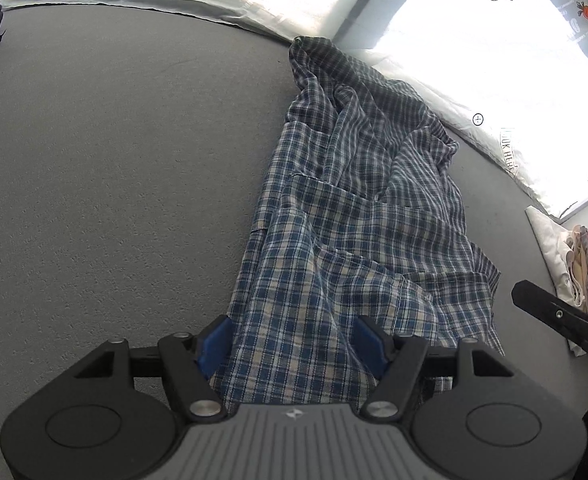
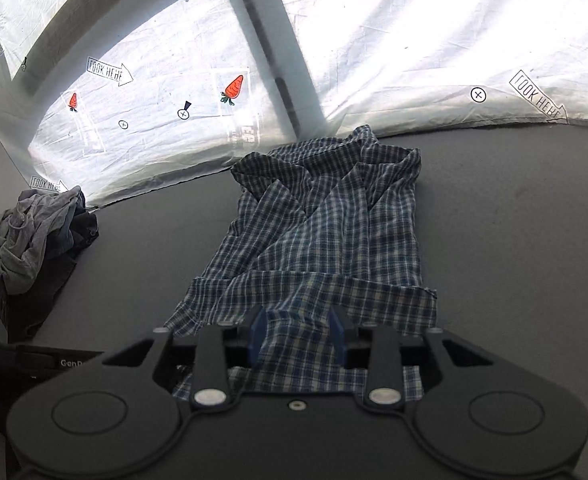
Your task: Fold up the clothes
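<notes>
The plaid shirt [image 2: 326, 236] is laid lengthwise on the grey surface [image 1: 113, 160], sleeves folded in, and its near hem is straddled by the open jaws of the left gripper [image 1: 291, 346] and right gripper [image 2: 298, 336], seemingly for the next fold.

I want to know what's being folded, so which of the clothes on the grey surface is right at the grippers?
The blue-and-white checked shirt, spread long in the middle, its near hem between both grippers' fingers. The crumpled grey and dark clothes pile sits off at the edge, untouched.
</notes>
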Motion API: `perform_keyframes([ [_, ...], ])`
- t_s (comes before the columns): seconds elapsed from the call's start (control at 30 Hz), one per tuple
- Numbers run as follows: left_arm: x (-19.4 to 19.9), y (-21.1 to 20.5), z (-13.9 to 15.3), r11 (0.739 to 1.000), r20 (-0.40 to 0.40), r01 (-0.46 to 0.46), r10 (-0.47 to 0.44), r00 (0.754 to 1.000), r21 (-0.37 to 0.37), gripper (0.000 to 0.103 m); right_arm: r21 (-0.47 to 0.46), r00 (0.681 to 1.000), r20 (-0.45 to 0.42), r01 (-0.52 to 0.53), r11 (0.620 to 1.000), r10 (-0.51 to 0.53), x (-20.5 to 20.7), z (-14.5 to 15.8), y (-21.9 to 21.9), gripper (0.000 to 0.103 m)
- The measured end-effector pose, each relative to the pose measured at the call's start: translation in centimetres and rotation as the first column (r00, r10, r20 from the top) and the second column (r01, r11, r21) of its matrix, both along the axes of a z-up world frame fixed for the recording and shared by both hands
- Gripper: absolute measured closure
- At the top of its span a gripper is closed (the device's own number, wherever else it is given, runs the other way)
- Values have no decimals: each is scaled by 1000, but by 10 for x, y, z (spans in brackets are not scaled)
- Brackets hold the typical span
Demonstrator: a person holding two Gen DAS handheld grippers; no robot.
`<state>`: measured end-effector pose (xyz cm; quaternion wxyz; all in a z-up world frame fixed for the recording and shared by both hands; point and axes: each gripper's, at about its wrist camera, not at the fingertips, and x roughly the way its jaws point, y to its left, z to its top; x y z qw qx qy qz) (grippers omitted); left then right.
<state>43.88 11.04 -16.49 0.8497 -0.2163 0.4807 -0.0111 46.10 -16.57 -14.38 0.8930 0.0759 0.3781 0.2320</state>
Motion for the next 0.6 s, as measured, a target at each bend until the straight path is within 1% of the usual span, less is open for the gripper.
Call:
perform_keyframes([
  [0.1,0,0,-1,1000,-3,-1,1,1000,2,34,-43,999,-28,-41,998,40,3,-8,14,52],
  [0.13,0,1,-1,1000,-4,-1,1,1000,2,34,-58,998,-38,-55,997,53,4,-11,19,54],
  [0.2,-1,2,-2,1000,-8,-9,9,1000,4,33,-89,995,-60,-83,993,78,6,-18,27,67],
  [0.23,-1,2,-2,1000,-10,-13,13,1000,7,33,-102,994,-68,-95,990,88,6,-20,31,83],
  [0.27,-1,3,-2,1000,-13,-17,17,1000,12,31,-104,995,-58,-90,990,84,5,-19,28,97],
  [0.3,-1,3,-2,1000,-14,-21,22,1000,15,29,-104,996,-47,-85,991,80,4,-18,26,99],
  [0.4,-3,4,2,999,-5,-35,35,999,35,28,-32,999,-6,-42,999,42,-3,-9,11,103],
  [0.5,-6,2,15,996,37,-34,31,999,79,28,62,998,54,-13,998,10,-14,3,-7,103],
  [0.6,-11,-2,31,994,90,-24,14,996,109,28,141,996,82,4,990,-16,-21,11,-21,103],
])
